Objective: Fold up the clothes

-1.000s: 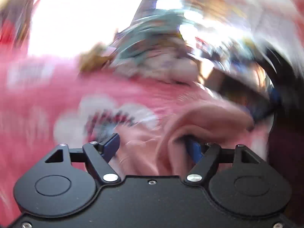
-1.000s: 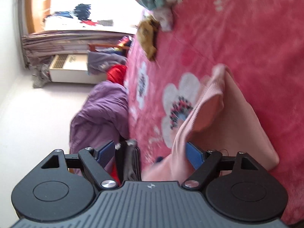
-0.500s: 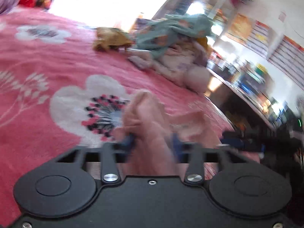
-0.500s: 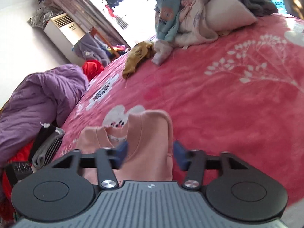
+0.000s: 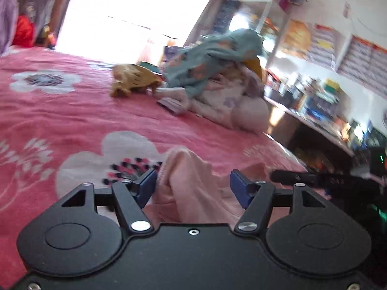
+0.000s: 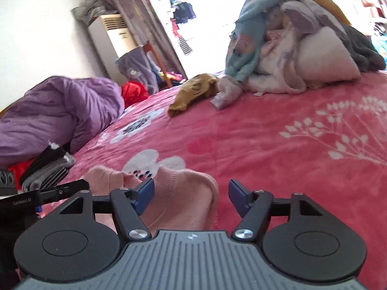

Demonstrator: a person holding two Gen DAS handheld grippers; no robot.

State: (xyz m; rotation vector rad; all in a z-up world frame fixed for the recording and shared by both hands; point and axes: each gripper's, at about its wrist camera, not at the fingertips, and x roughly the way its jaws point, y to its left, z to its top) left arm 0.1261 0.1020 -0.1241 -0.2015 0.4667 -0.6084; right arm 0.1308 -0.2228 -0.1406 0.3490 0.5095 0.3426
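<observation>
Bedspread [image 6: 266, 133] deep pink-red, printed with white flowers and white leafy sprigs. Garment [image 6: 183, 193] at the near edge pale salmon pink, ribbed knit; gripper pads [image 6: 145, 193] blue. Farther off: mustard-yellow cloth [image 6: 193, 91], teal printed top [image 5: 217, 55], purple quilt [image 6: 60, 111], the teal print seemingly orange, blurred.

Bright window [image 5: 135, 12]; white wall [image 6: 41, 36]; standing air conditioner [image 6: 113, 41]; cluttered shelf [image 5: 314, 106].
</observation>
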